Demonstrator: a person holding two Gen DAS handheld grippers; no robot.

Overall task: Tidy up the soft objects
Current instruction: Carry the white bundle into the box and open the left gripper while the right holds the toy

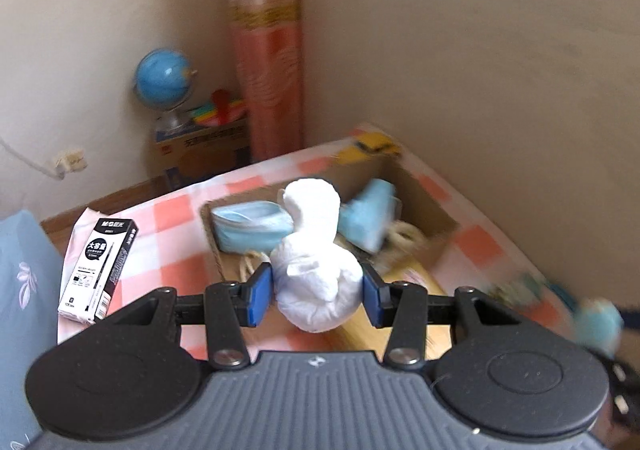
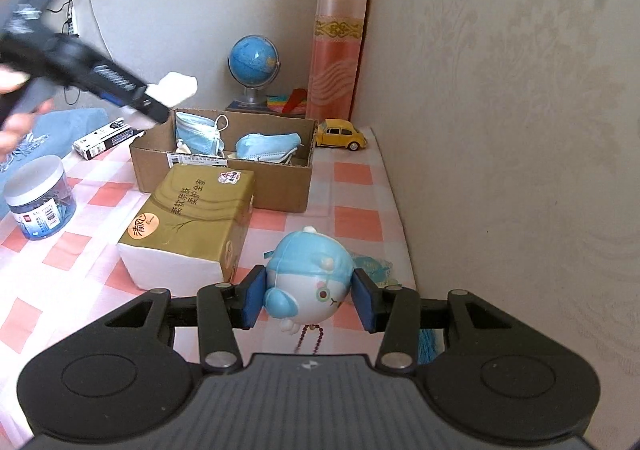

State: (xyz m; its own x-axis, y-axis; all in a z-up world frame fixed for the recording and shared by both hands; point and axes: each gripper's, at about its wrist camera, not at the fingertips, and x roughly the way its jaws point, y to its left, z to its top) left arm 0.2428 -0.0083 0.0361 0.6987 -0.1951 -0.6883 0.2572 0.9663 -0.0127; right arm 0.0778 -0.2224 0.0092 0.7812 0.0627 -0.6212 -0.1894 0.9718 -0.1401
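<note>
My left gripper is shut on a white crumpled soft bundle and holds it in the air over the near edge of an open cardboard box. The box holds two blue face masks. In the right wrist view the left gripper with the white bundle hangs above the box's left corner. My right gripper is shut on a blue and white plush bird toy just above the checked cloth, in front of the box.
A gold tissue pack lies in front of the box. A yellow toy car stands behind it by the wall. A clear jar and a black-and-white pen box are at the left. A globe stands beyond the table.
</note>
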